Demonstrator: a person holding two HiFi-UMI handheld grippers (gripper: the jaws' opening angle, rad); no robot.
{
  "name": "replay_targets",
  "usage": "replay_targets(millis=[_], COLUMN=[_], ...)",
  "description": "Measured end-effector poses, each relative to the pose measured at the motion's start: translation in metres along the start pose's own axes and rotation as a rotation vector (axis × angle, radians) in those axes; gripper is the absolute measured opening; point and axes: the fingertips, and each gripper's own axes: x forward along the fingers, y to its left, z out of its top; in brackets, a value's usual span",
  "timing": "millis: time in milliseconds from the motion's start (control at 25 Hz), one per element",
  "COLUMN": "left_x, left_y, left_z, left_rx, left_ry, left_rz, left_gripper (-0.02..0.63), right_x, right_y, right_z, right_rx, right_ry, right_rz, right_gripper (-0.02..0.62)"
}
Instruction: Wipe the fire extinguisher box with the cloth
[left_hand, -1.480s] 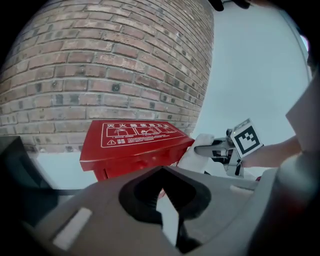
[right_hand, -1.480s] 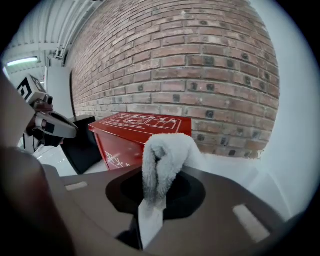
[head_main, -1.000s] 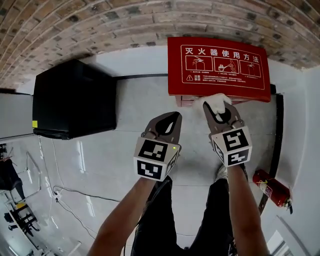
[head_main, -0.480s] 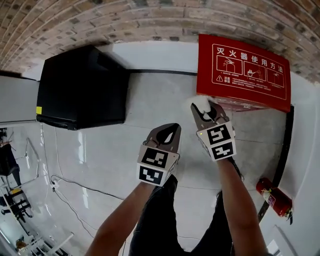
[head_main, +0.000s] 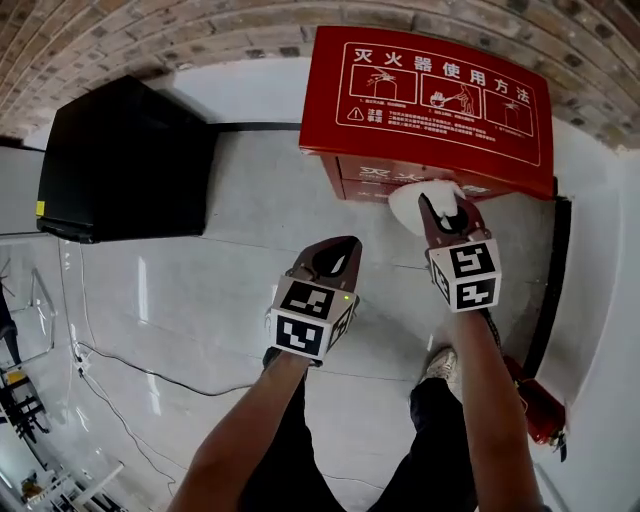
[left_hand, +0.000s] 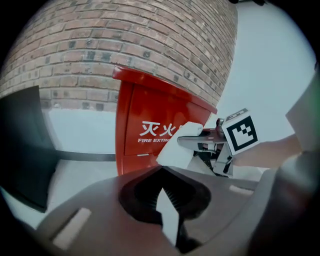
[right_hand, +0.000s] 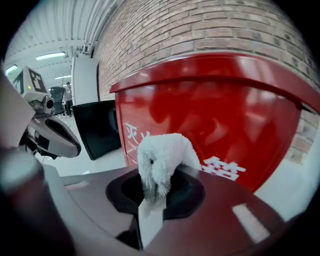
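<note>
Cloth (head_main: 415, 203) first: it is a small white fluffy wad, soft and light. My right hand-held gripper (head_main: 446, 207) is clamped on one end of it, so the loose bulk bunches out past the tips. The wad sits right at the front face of the box (head_main: 430, 100), just under the lid's edge; I cannot tell whether it actually presses on the metal. I judge the cloth will squash and drag easily, so I want the grip deep in the folds, as it is now. A shallower hold could let it slide out under a hard stroke. The box looks like red sheet metal, stiff and smooth. It stands on the floor against the brick wall (head_main: 150, 40), to the right of a black cabinet (head_main: 120, 160). I expect it to stay put under wiping. My left hand-held gripper (head_main: 335, 250) hangs nearer me, left of the right one, its jaws together on nothing.
</note>
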Motion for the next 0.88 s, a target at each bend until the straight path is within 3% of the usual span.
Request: replay_targets(millis=[200, 440, 560, 880], left_x=[0.033, 0.054, 0.062, 0.073], left_y=[-0.023, -0.016, -0.002, 0.032], left_z=[-0.009, -0.025, -0.033, -0.044], left_rx=[-0.005, 0.008, 0.019, -0.005], left_ry=[-0.006, 0.006, 0.004, -0.020], left_rz=[-0.011, -0.003, 0.014, 0.080], left_gripper=[0.000, 0.000, 0.000, 0.000], right_x=[-0.021, -0.023, -0.001, 0.072], right_y=[-0.058, -0.113, -0.097, -0.007], right_z=[-0.046, -0.117, -0.133, -0.117], right_rx=[-0.022, 0.126, 0.103, 0.034], right_ry=[0.044, 0.155, 0.190, 0.140], right_rz=[-0.068, -0.185, -0.136, 0.094], right_gripper=[0.078, 0.080, 0.080, 0.080])
